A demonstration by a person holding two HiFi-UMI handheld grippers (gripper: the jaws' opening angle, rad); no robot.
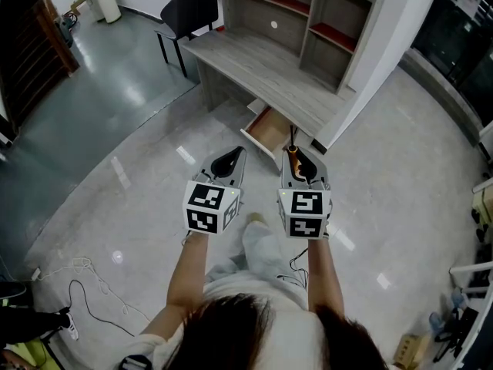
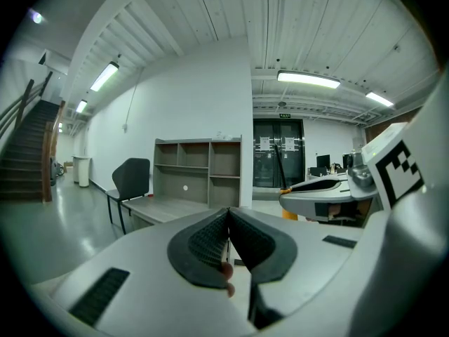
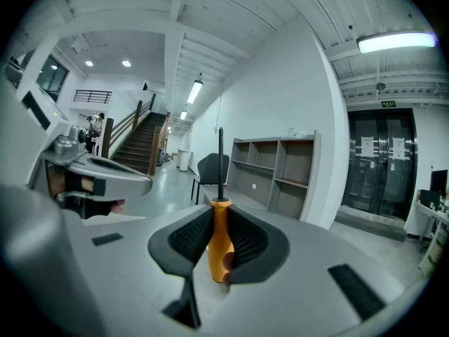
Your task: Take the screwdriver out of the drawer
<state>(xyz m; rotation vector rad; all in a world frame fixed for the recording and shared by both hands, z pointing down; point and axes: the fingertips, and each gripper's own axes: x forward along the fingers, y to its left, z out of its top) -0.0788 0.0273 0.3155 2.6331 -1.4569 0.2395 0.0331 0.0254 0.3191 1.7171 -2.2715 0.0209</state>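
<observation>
A screwdriver (image 3: 219, 241) with an orange handle and a dark shaft stands upright between the pads of my right gripper (image 3: 219, 225), which is shut on it. In the head view that screwdriver (image 1: 295, 160) points ahead from the right gripper (image 1: 296, 160), held in the air in front of the desk. My left gripper (image 1: 231, 160) hangs beside it at the same height; its pads (image 2: 210, 241) are pressed together with nothing between them. The wooden drawer (image 1: 267, 132) stands pulled out under the grey desk (image 1: 254, 72), just beyond both grippers.
A shelf unit (image 1: 308, 14) sits on the desk against a white wall. A dark chair (image 1: 189, 14) stands at the desk's far left end. A cable (image 1: 92, 303) lies on the glossy floor at my left. A staircase (image 3: 144, 142) rises in the distance.
</observation>
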